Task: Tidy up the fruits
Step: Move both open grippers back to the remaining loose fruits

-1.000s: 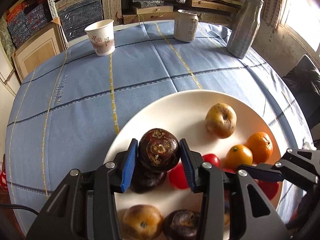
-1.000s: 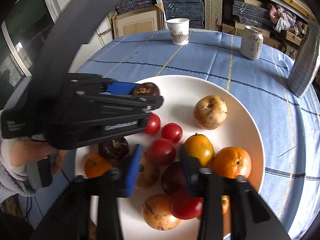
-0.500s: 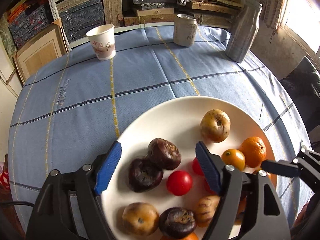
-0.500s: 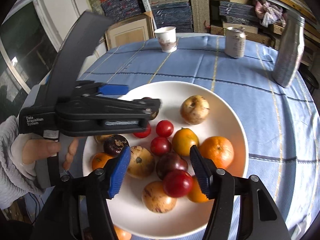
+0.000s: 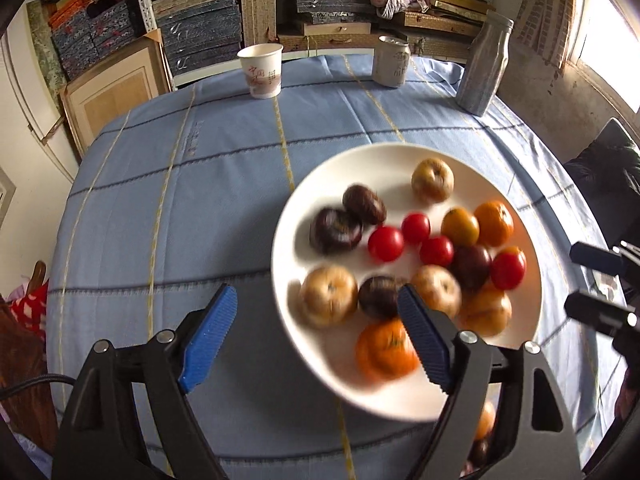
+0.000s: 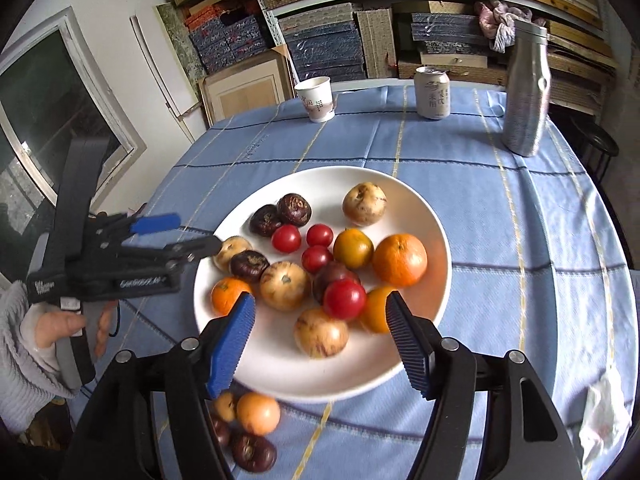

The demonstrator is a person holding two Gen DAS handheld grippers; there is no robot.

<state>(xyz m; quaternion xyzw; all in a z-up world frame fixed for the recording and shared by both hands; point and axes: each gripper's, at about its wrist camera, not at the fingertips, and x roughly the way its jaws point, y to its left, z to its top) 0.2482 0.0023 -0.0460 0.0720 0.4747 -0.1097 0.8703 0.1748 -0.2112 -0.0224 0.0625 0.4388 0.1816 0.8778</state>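
White plate [image 6: 424,216] on the bench holds the fruits [image 6: 400,259]; your left tongs [image 5: 316,334] and right tongs [image 6: 320,338] have just been opening, both empty.

A paper cup [image 6: 316,98], can [image 6: 431,94] and bottle [image 6: 525,88] stand beyond.

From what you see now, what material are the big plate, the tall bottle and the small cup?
Plate: probably glazed ceramic, white and glossy. Tall bottle: likely brushed metal, grey and matte with a dull sheen. Cup: seems paper, thin rolled rim and printed side.
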